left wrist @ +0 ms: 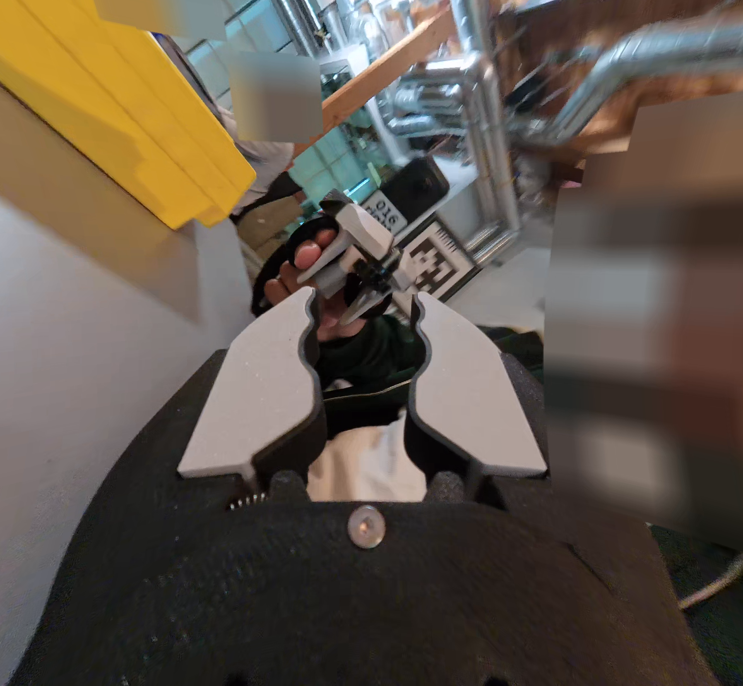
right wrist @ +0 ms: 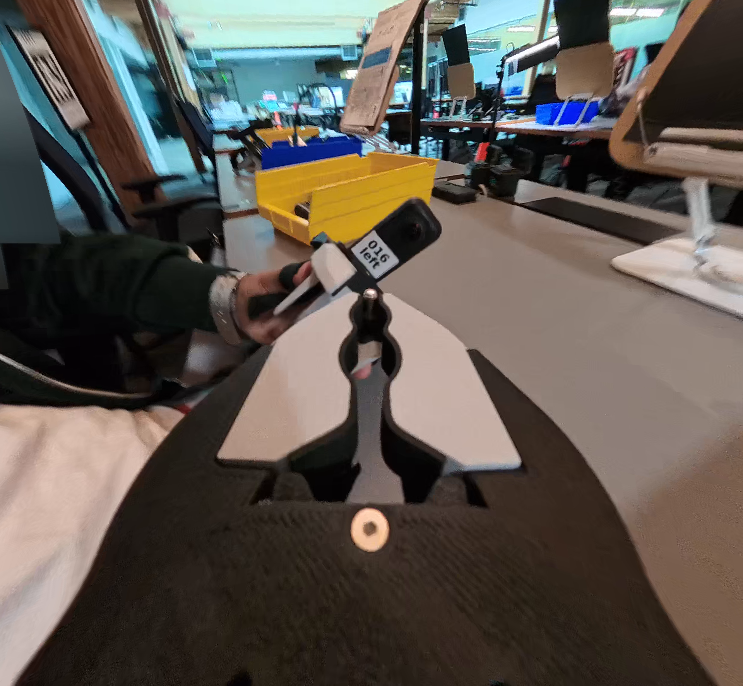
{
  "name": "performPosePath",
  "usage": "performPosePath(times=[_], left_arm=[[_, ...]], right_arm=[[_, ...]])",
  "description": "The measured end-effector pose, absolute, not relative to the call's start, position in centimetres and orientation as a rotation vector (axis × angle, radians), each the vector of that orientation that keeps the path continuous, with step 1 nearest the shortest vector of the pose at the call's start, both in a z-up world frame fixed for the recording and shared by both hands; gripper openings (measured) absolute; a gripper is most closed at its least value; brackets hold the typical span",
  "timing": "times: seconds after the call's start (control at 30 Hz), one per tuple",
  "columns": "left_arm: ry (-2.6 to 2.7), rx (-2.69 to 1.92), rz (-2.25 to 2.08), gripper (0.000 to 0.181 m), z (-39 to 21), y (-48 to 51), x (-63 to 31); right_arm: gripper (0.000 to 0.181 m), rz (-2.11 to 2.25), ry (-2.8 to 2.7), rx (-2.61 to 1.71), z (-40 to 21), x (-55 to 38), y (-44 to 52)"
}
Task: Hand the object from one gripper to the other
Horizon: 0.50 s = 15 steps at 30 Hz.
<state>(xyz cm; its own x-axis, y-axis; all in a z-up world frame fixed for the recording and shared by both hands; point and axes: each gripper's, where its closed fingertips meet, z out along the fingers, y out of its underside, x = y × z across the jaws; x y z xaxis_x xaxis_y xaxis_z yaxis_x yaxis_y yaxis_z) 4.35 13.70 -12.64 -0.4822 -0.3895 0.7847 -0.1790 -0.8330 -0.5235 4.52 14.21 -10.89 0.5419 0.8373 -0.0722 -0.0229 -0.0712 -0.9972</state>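
My right gripper (right wrist: pixel 369 318) is shut on a small black object with a silver metal end (right wrist: pixel 370 296), which pokes up between its grey fingertips. In the left wrist view that gripper (left wrist: pixel 376 270) shows just beyond my own fingertips, held by a hand (left wrist: pixel 305 256), with the black object (left wrist: pixel 372 269) at its tips. My left gripper (left wrist: pixel 364 300) is open and empty, its jaws wide apart and facing the object at close range. In the right wrist view only the left gripper's camera (right wrist: pixel 402 236) and handle show; its fingertips are hidden behind my right fingers.
A yellow bin (right wrist: pixel 345 196) stands on the grey table (right wrist: pixel 563 304), with a blue bin (right wrist: pixel 309 152) behind it. The yellow bin also shows in the left wrist view (left wrist: pixel 120 103). A white monitor stand (right wrist: pixel 683 276) is at the right. A dark sleeve (right wrist: pixel 120 284) reaches in from the left. The tips of both grippers are at nearly the same place.
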Motion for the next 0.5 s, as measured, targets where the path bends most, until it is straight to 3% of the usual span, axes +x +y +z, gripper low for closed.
performPosePath(times=[0.03,0.23,0.5], left_arm=[[0.935,-1.499,-2.350,0.042,-12.7,13.5,4.4],[1.220,-1.330,-1.747,0.034,-13.0,13.1,4.6],[1.246,-1.289,-1.822,0.025,-12.8,12.3,4.5]], right_arm=[[0.005,0.911,-0.692,-1.497,-10.8,4.7,14.2],[0.006,1.039,-0.589,-1.610,-11.9,5.3,15.0],[0.005,1.083,-0.724,-1.550,-11.3,3.9,13.3]])
